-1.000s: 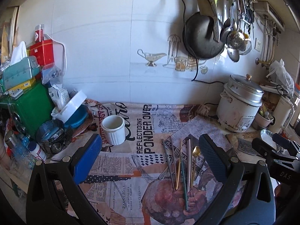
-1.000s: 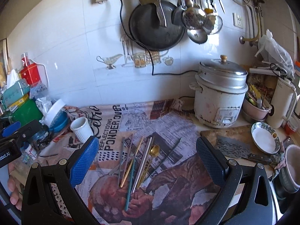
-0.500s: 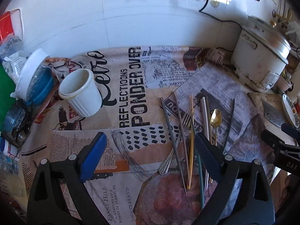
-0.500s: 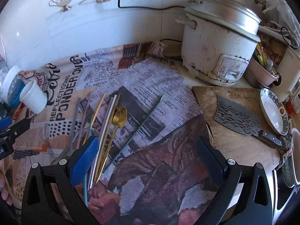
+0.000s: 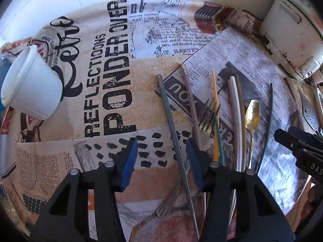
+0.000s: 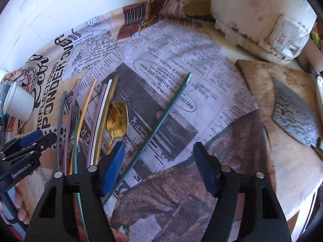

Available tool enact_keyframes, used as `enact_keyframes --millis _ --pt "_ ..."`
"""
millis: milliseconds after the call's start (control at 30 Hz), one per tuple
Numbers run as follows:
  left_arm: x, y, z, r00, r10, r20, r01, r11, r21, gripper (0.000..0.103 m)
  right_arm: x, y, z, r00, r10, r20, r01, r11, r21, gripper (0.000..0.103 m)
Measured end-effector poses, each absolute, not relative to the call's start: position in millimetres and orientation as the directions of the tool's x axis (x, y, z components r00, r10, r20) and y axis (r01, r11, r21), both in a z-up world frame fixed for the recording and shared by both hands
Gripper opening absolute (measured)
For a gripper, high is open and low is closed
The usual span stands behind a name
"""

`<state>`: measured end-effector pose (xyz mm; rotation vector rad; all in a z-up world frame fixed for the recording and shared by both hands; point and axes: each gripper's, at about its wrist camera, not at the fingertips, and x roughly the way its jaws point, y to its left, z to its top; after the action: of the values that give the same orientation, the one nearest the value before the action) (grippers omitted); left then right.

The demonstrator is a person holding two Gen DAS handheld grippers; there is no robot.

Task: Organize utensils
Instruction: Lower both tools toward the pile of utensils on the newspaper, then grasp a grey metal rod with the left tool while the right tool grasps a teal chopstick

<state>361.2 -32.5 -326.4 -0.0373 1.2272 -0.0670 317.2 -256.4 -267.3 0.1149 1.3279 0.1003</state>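
1. Newsprint-patterned cloth [image 5: 113,92] covers the counter; the left gripper [image 5: 161,159] hangs over it, its blue fingers [image 5: 129,161] half apart after just closing in, gripping nothing. A grey chopstick [image 5: 171,117] runs up between them, near the right finger.
2. Beyond that finger lie the other utensils: one silver fork [image 5: 208,117], one gold spoon [image 5: 252,117], and about eight loose chopsticks altogether.
3. One white cup [image 5: 30,88] lies tipped far off the left finger.
4. The right gripper [image 6: 159,167], likewise half apart after closing in, holds nothing; a dark green chopstick [image 6: 161,121] slants between its fingers.
5. Only its view shows the cleaver [image 6: 294,119] on the wooden board [image 6: 260,84].
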Motion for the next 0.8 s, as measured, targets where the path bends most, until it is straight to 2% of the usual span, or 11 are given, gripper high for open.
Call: enact_keyframes --millis 67,267,400,500,600,667,800 --pt "366 -31 -331 0.317 -0.082 -0.945 0.023 0.997 -0.078 0.043 320 -253 -271 0.215 0.151 -0.965 -0.012 0.988 0.152 0.052" --pt "373 -27 -334 0.304 -0.121 -0.945 0.024 0.993 -0.12 0.037 318 -224 -265 0.184 0.262 -0.947 -0.087 0.964 0.25 0.051" --pt "374 -26 -336 0.295 -0.146 -0.944 0.033 0.989 -0.143 0.025 318 -193 -267 0.147 0.313 -0.939 -0.171 0.943 0.287 0.05" --pt "374 -24 -336 0.281 -0.172 -0.944 0.03 0.985 -0.171 0.014 321 -172 -273 0.103 0.334 -0.937 -0.214 0.927 0.307 0.039" --pt "370 -18 -335 0.277 -0.195 -0.941 0.015 0.98 -0.199 0.014 322 -158 -271 0.102 0.335 -0.937 -0.249 0.92 0.302 0.035" --pt "367 -15 -332 0.279 -0.2 -0.939 0.008 0.978 -0.207 0.014 323 -152 -272 0.088 0.334 -0.938 -0.255 0.918 0.303 0.024" --pt "363 -11 -329 0.277 -0.219 -0.936 0.009 0.974 -0.225 0.014 322 -141 -275 0.066 0.323 -0.944 -0.287 0.913 0.292 0.019"
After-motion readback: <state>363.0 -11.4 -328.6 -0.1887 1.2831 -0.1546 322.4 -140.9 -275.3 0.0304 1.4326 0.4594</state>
